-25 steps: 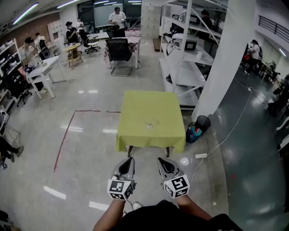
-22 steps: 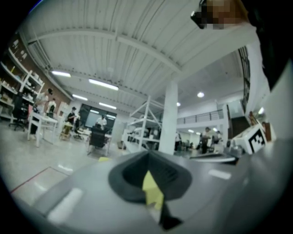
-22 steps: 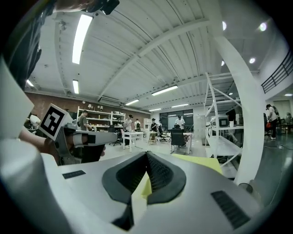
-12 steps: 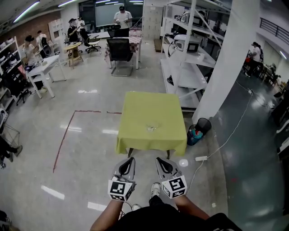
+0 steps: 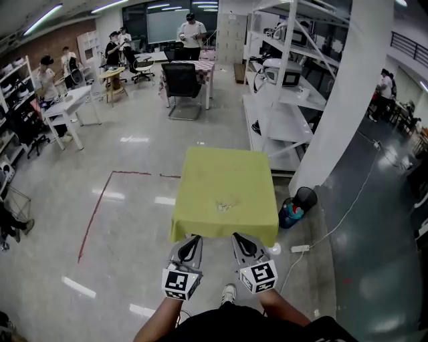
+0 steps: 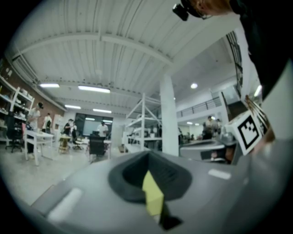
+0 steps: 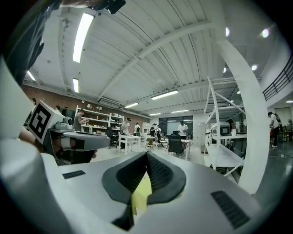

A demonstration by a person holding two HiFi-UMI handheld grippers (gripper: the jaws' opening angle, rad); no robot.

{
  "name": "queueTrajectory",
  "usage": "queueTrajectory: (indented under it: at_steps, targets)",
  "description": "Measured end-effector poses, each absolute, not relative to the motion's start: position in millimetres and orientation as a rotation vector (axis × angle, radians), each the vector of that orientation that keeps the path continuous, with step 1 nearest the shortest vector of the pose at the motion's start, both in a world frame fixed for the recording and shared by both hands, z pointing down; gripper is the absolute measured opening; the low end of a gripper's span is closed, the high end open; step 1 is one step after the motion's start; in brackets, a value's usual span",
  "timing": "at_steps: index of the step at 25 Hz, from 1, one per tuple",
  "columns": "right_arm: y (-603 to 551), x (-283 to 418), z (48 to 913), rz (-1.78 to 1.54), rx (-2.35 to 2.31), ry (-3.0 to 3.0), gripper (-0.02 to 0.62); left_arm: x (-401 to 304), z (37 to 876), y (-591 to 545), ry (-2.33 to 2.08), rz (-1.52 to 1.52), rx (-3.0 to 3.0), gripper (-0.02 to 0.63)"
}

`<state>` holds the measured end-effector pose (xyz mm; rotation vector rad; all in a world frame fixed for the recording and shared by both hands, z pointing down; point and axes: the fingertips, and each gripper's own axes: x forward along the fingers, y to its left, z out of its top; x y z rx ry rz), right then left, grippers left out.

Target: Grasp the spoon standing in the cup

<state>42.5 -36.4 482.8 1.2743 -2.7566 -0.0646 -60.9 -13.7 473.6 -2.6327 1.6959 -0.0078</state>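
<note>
Left claw (image 5: 192, 238) and right claw (image 5: 239, 238) both clenched, empty, held short of the bench (image 5: 227, 167). Cup (image 5: 225, 204) sits mid-bench on the green cloth (image 5: 200, 224), apart from both. Spoon too small to resolve.

This is a big open lab or workshop hall, with a polished grey floor (image 5: 127, 194) marked by a red tape line (image 5: 95, 210), a thick white column (image 5: 338, 100) and strip lights (image 5: 40, 19) overhead. White metal shelving (image 5: 284, 87) carries equipment. People work at white desks (image 5: 70, 107) and swivel chairs (image 5: 182, 81) by a brick wall (image 5: 60, 40).
</note>
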Motion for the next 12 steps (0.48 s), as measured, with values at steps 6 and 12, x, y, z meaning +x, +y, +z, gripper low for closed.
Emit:
queueTrajectory:
  at_steps: [6,12]
  targets:
    - [-91,64,478,-0.076,1.319,-2.763,0.006,-48,463,-62,1.707,0.054,-2.590,0.006]
    - [-130,77,458,-0.153,1.337,-2.814,0.006,-44,460,-108,1.802,0.044,-2.493,0.006]
